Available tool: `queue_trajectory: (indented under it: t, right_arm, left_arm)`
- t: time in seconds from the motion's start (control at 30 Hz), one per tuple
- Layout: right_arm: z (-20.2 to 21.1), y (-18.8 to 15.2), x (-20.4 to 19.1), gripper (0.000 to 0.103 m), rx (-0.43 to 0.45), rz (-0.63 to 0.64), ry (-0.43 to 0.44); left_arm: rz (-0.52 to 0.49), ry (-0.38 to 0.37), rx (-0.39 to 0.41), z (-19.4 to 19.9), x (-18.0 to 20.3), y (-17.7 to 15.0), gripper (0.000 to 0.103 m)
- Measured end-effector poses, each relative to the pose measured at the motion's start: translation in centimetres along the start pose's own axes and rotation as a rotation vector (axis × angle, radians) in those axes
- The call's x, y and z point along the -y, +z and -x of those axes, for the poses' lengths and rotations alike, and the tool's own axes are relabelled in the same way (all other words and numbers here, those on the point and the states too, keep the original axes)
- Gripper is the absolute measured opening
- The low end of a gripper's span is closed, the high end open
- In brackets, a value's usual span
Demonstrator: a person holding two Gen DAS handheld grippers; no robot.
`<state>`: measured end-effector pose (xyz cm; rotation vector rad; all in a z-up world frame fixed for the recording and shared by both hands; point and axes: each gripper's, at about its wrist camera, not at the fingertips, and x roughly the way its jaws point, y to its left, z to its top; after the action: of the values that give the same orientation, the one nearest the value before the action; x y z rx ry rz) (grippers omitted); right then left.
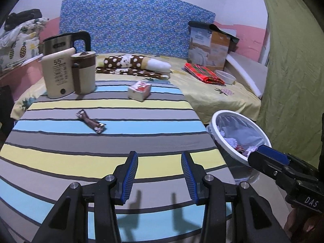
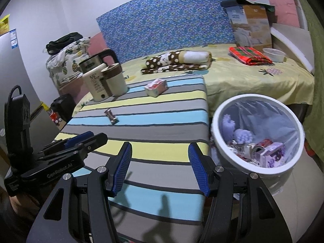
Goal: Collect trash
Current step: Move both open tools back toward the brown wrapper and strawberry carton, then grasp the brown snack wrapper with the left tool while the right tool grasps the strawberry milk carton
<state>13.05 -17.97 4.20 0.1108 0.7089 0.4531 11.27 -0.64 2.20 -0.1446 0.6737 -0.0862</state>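
Note:
A brown snack wrapper [image 1: 91,121] [image 2: 111,116] lies on the striped table cloth [image 1: 113,162] [image 2: 158,125]. Farther back sits a small red and white carton [image 1: 139,90] [image 2: 156,87]. A white bin [image 1: 241,135] [image 2: 258,134] lined with clear plastic stands off the table's right edge and holds several pieces of trash. My left gripper [image 1: 160,163] hovers open and empty over the near stripes. My right gripper [image 2: 160,154] is open and empty too, over the table's near right part beside the bin. Each gripper shows in the other's view, the right one [image 1: 269,156] and the left one [image 2: 81,141].
Two kettles and a cream jug [image 1: 66,68] [image 2: 103,77] stand at the table's back left. Behind is a bed [image 1: 212,93] [image 2: 253,77] with a dotted roll, red cloth, white bowl [image 1: 225,76] and a cardboard box [image 1: 210,46]. A green curtain [image 1: 291,60] hangs at the right.

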Motion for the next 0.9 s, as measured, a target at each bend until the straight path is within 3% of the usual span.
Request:
queue_trajectory:
  t: [0.4, 0.9]
  right_arm:
    - [-3.0, 1.5, -2.5, 0.059, -0.017, 0.046, 0.018]
    - [-6.5, 3.9, -2.4, 0.059, -0.025, 0.039, 0.027]
  left_arm:
    - [0.067, 0.076, 0.011, -0.5, -4.9, 0.7, 0.044]
    - [0.268, 0.145, -0.053, -8.0, -11.5, 4.1, 0.044]
